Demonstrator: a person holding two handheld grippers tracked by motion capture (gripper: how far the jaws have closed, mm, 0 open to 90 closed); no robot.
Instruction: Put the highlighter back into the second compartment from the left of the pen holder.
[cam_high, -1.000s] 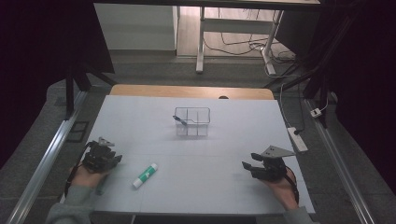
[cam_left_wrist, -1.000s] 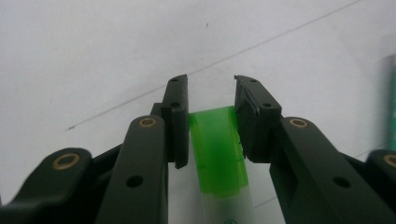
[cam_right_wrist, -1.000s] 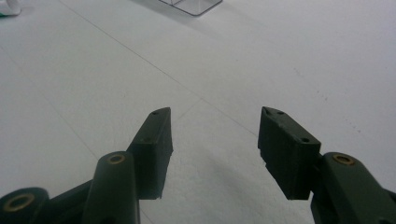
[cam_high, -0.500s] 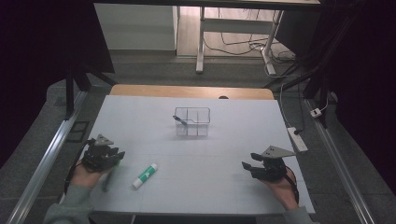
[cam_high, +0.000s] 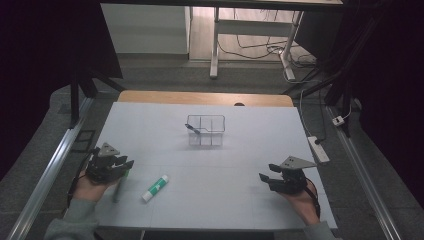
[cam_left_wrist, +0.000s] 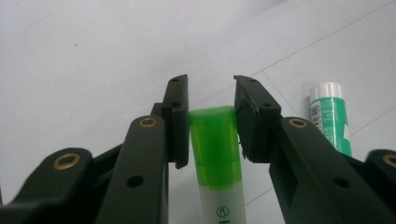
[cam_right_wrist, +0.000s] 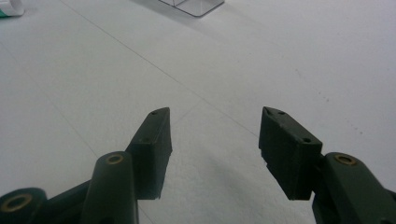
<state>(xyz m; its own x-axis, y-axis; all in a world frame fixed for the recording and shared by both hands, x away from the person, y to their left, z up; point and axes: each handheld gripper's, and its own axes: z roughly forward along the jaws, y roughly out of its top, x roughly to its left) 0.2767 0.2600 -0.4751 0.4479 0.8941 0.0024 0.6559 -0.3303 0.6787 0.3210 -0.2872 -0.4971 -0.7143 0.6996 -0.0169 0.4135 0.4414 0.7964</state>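
Pale grey-white tabletop (cam_high: 240, 150) with faint ruled lines, wooden strip along the far edge, dark floor and desk legs with cables beyond. Near the middle, toward the far side: clear plastic divided box (cam_high: 206, 130), a small dark item inside one compartment. Closer in, left of centre: white glue stick with green label (cam_high: 155, 188), lying flat, slanted, just beside the left gripper (cam_high: 124, 166) and apart from it. Nothing between either gripper and the box. Left hand (cam_high: 90, 187) low at the table's left edge, gripper pointing right across the surface, grey three-cornered plate on top. Seen along its jaws in the left gripper view (cam_left_wrist: 211, 100): white marker pen with bright green cap (cam_left_wrist: 215, 144), cap gripped between the two black pads, both pressing its sides, pen body running back toward the camera. From above, just a thin grey-green shaft under the gripper. Right hand (cam_high: 302, 200) resting at the near right, right gripper (cam_high: 263, 179) aimed left, jaws well apart with bare table between them (cam_right_wrist: 215, 140); corner of the box and end of the glue stick visible at the far top of that view.
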